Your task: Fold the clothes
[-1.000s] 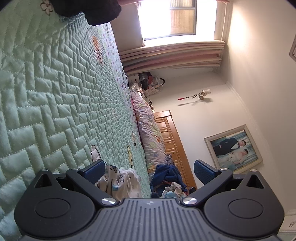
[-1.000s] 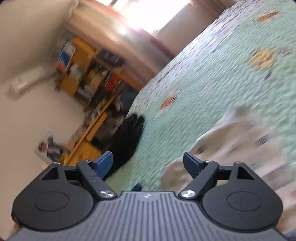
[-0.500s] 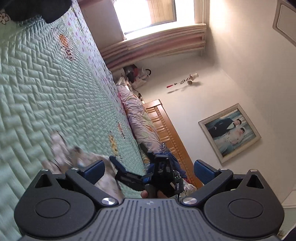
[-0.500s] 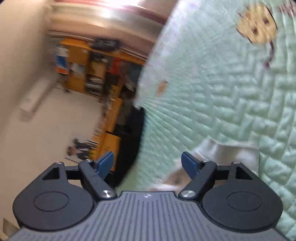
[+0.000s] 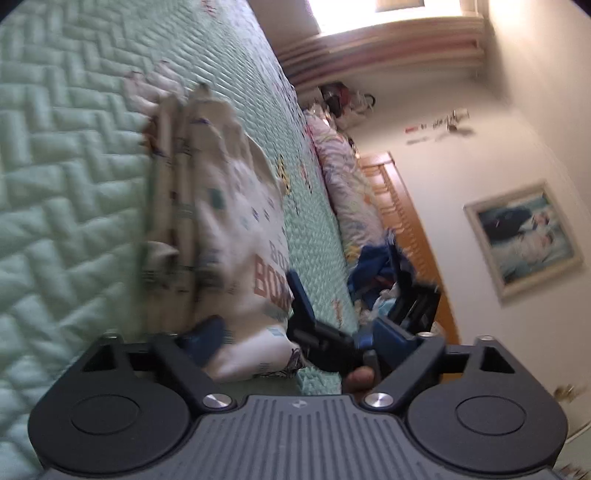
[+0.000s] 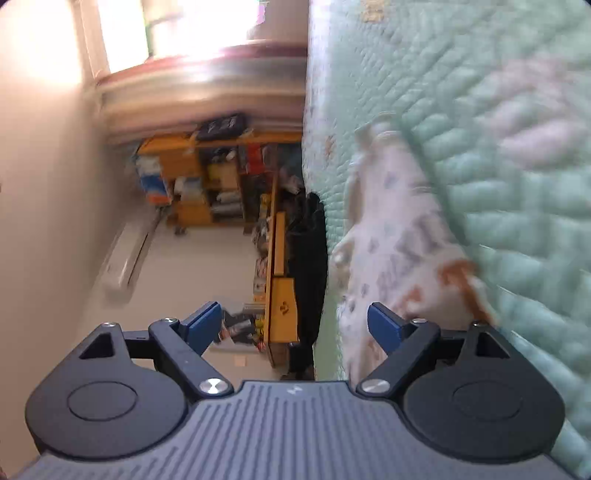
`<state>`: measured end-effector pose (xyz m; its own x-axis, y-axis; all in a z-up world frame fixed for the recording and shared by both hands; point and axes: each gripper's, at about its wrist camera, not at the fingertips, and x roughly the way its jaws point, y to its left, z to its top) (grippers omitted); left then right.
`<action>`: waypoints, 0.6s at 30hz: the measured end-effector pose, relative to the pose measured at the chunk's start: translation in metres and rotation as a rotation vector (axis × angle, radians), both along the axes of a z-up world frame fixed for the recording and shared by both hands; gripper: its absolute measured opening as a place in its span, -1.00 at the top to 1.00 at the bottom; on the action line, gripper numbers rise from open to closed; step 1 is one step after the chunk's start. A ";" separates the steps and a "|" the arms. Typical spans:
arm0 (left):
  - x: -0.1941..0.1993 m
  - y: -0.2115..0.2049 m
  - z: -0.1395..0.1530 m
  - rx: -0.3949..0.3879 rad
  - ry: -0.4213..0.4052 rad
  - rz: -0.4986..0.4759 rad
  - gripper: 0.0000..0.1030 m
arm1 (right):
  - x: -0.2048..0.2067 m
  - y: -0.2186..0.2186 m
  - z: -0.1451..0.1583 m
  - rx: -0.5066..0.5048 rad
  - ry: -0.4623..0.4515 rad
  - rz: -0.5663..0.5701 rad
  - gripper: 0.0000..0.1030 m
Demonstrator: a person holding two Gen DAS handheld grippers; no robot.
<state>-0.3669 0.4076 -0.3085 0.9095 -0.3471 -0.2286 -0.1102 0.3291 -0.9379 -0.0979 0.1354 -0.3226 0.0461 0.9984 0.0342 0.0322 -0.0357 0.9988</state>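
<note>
Bedspread (image 5: 66, 155): mint-green quilted cloth, matt, stitched in a raised herringbone relief. Lying on the bedspread, the garment (image 5: 236, 221): soft white printed cloth, creased. Beyond the bedspread's far edge, headboard (image 5: 402, 206): orange-brown wood, smooth with slight sheen.

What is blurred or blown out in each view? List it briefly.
Left wrist view: the window is blown out; the printed garment and framed picture are smeared by motion; the quilt stays fairly crisp. Right wrist view: the window glares white; the garment and shelves are blurred; fisheye bending throughout.
</note>
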 end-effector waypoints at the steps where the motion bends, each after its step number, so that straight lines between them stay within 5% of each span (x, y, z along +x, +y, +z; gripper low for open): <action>1: -0.005 0.005 0.003 -0.015 -0.010 0.015 -0.83 | -0.001 -0.007 0.003 0.022 -0.001 -0.022 -0.71; 5: -0.020 0.010 0.024 -0.019 -0.064 0.055 -0.98 | -0.009 -0.014 0.016 0.136 -0.015 -0.038 -0.77; 10: -0.001 0.000 0.046 0.007 -0.096 0.027 -0.98 | -0.022 -0.022 -0.009 0.010 0.049 0.041 -0.63; 13: 0.016 -0.009 0.042 0.019 -0.074 -0.010 -0.98 | -0.031 -0.048 -0.003 -0.018 0.033 -0.002 -0.70; 18: 0.025 -0.017 0.020 0.054 0.026 -0.020 -0.98 | -0.015 -0.022 0.034 0.137 -0.037 -0.035 -0.77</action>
<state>-0.3417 0.3905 -0.2886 0.8962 -0.3514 -0.2707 -0.1270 0.3814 -0.9157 -0.1133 0.1132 -0.2890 0.0773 0.9820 0.1723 -0.0087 -0.1721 0.9850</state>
